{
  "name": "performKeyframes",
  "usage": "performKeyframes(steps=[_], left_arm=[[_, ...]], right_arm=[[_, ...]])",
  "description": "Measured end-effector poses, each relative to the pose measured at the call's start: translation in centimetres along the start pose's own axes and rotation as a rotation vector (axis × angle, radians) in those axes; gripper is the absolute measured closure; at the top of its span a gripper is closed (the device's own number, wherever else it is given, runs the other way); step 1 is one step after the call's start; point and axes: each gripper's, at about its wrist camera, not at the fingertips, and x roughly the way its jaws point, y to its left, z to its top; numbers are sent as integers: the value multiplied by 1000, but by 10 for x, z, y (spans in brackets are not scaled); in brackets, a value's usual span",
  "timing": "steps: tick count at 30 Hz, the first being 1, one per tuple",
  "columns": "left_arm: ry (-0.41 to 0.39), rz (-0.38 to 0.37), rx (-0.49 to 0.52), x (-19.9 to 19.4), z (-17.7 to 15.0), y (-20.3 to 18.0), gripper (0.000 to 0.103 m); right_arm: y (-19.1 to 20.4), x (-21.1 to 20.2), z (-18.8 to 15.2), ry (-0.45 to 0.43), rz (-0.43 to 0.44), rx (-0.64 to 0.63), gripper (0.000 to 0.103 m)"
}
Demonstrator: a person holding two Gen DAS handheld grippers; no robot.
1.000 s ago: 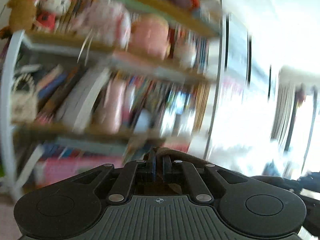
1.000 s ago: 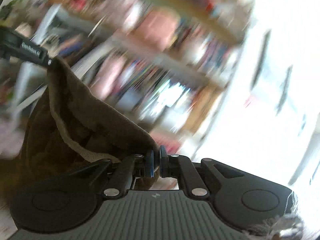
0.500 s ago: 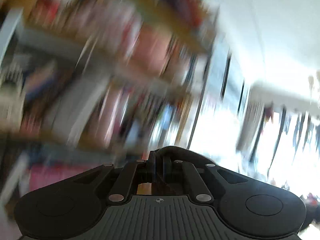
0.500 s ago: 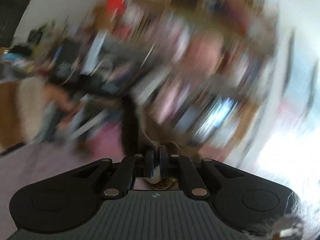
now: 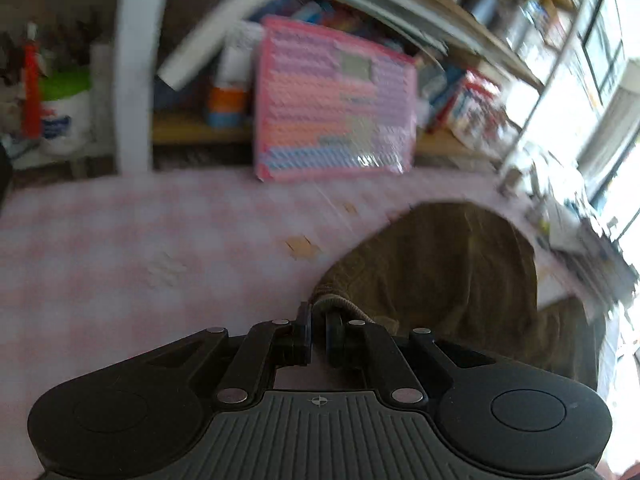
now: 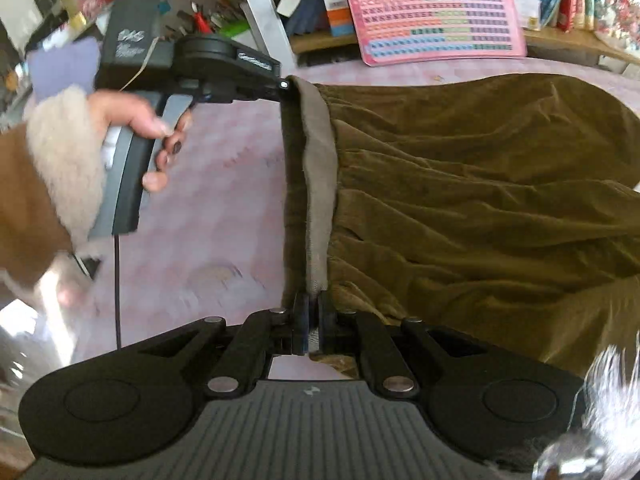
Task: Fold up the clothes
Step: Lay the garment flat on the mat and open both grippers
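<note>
A hand (image 6: 132,120) in a fleecy cuff is squeezing the handle of the left gripper (image 6: 286,85), whose jaws are clenching one end of the grey waistband (image 6: 318,168) of the olive-brown corduroy garment (image 6: 480,200). The waistband is stretching taut from those jaws straight to the right gripper (image 6: 313,322), whose jaws are pinching its other end. To the right of both sets of jaws, the garment is spreading over the pink checked tablecloth (image 6: 224,200). In the left wrist view, the left gripper's (image 5: 318,330) jaws are nipping the waistband corner, with the garment (image 5: 440,272) lying ahead and right of them. Beyond the jaws, a pink chart board (image 6: 432,8) is leaning against the shelf (image 5: 192,130).
</note>
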Motion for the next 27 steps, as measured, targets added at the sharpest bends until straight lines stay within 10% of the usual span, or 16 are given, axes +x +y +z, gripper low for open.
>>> performKeyframes(steps=[5,7,9,14,18,22,27], left_arm=[[26,96,-61,-12,-4,32,79],[37,135,-85,-17,-5,44,39],[47,173,-109,-22,-7,57,24],[38,174,-237,-52,-43,77,25],[-59,-45,-466,-76,-75,78,29],[-70,-129,-464,-66,-82,52,89],[7,-67,-429,-30,-77,35,88]], right_arm=[[19,22,21,-6,73,-6,96],[22,31,20,10,87,-14,86],[24,38,15,36,100,-20,64],[14,31,7,65,112,44,59],[-13,16,-6,60,71,172,57],[-52,0,-14,15,-16,365,59],[-73,-28,-23,-56,-112,446,59]])
